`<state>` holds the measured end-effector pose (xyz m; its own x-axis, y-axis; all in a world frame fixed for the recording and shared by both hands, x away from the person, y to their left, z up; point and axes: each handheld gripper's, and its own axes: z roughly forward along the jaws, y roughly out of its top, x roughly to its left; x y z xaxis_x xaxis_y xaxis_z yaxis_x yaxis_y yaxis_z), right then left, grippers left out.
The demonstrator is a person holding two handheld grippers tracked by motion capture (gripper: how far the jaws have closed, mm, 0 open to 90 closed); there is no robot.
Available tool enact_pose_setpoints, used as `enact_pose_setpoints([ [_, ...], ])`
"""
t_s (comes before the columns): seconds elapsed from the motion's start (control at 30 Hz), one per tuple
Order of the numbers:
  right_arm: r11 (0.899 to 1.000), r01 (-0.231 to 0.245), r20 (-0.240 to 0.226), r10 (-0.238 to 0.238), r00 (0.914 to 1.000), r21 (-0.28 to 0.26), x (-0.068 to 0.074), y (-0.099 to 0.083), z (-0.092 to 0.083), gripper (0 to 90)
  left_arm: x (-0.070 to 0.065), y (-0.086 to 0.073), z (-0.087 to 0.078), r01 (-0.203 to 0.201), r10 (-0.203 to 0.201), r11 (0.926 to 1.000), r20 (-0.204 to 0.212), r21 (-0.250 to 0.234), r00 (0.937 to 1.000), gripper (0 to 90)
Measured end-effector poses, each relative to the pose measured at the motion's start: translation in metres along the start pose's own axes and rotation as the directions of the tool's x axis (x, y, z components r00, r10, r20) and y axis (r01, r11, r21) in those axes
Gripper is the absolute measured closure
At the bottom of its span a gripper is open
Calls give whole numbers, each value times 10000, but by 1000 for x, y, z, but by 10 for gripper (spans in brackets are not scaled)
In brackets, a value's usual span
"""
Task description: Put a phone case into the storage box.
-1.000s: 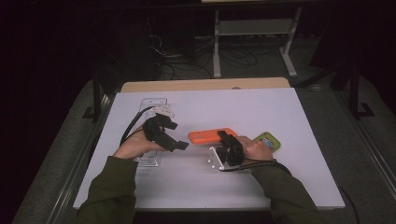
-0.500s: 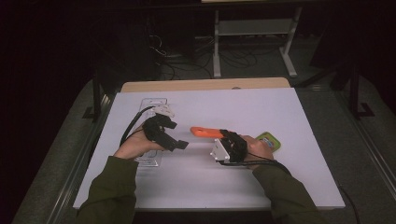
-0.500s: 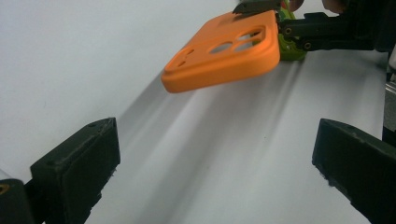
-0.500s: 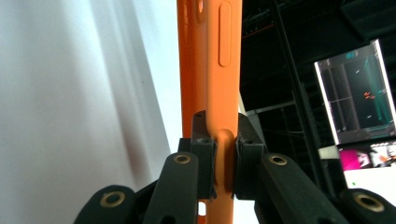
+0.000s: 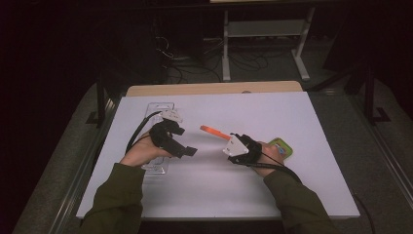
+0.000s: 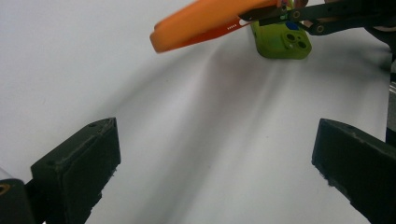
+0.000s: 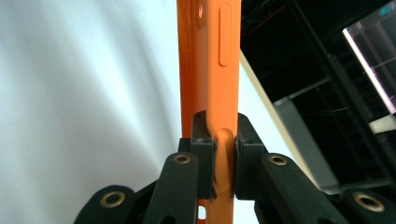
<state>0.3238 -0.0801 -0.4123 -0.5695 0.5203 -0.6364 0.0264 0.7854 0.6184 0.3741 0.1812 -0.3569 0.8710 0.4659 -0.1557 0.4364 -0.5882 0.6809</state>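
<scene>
Since a sec ago the orange phone case has turned from lying flat w/ its broad face up to standing on edge, so from the high view it now reads as a thin orange sliver; right tool has rolled w/ it, left tool barely shifted.

Largest first: white counter carries everything. Near its left edge a clear plastic tray lies partly under the left hand. Just beyond the right hand a green phone case lies flat on the counter, camera cutout up per the left gripper view.

Left tool: jaws spread wide, nothing between them, pointing toward the orange case but well apart from it. Right tool: pinching the orange case by its rim, pads pressed on either side of the thin wall, as the right gripper view shows; case is lifted clear of the counter, between the two hands.

Progress, as a judgement: pick-up and reorienting of the orange case look done. Left is prob. a handover or two-handed step, since the left tool is open and facing it, then placement somewhere; green case untouched so far.
</scene>
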Motion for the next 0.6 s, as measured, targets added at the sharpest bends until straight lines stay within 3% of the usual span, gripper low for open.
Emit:
enact_pose_setpoints([
  [0.17, 9977, -677, -287, 676, 9973, -52, -7, -1, 0, 803, 1, -1, 0, 226, -227, 9997, -44, -91, 9997, 7],
  [0.2, 9940, -1092, -418, 1090, 9932, -29, -9, -2, 0, 804, 1, -1, 0, 227, -228, 9997, -74, -106, 9997, 7],
  [0.27, 9919, -1268, -538, 1264, 9905, -39, -10, -2, 0, 804, 1, -1, 1, 312, -313, 9994, -97, -166, 9995, 8],
  [0.3, 9842, -1769, -700, 1764, 9818, -6, -12, -2, 0, 804, 0, -1, 0, 237, -241, 9995, -165, -212, 9996, 8],
  [0.33, 9842, -1769, -700, 1764, 9818, -6, -12, -2, 0, 804, 0, -1, 0, 237, -241, 9995, -165, -212, 9996, 9],
  [0.37, 9734, -2293, -894, 2285, 9694, 18, -14, -2, 0, 804, 0, -1, 0, 238, -243, 9994, -189, -232, 9995, 9],
  [0.4, 9734, -2293, -894, 2285, 9694, 18, -14, -2, 0, 804, -1, -1, 0, 235, -241, 9993, -202, -289, 9995, 9],
  [0.43, 9674, -2533, -954, 2526, 9628, 51, -15, -3, 0, 803, -1, 0, 0, 225, -232, 9992, -223, -323, 9995, 9],
  [0.47, 9550, -2964, -1170, 2950, 9483, 54, -19, -3, 0, 804, -1, 0, 0, 205, -213, 9993, -258, -325, 9994, 9],
  [0.5, 9550, -2964, -1170, 2950, 9483, 54, -19, -3, 0, 804, -1, 0, 0, 212, -222, 9992, -286, -341, 9993, 9],
  [0.6, 9300, -3668, -1478, 3662, 9187, 240, -23, -5, 1, 804, -1, 0, 1, 224, -238, 9988, -333, -441, 9992, 9],
])
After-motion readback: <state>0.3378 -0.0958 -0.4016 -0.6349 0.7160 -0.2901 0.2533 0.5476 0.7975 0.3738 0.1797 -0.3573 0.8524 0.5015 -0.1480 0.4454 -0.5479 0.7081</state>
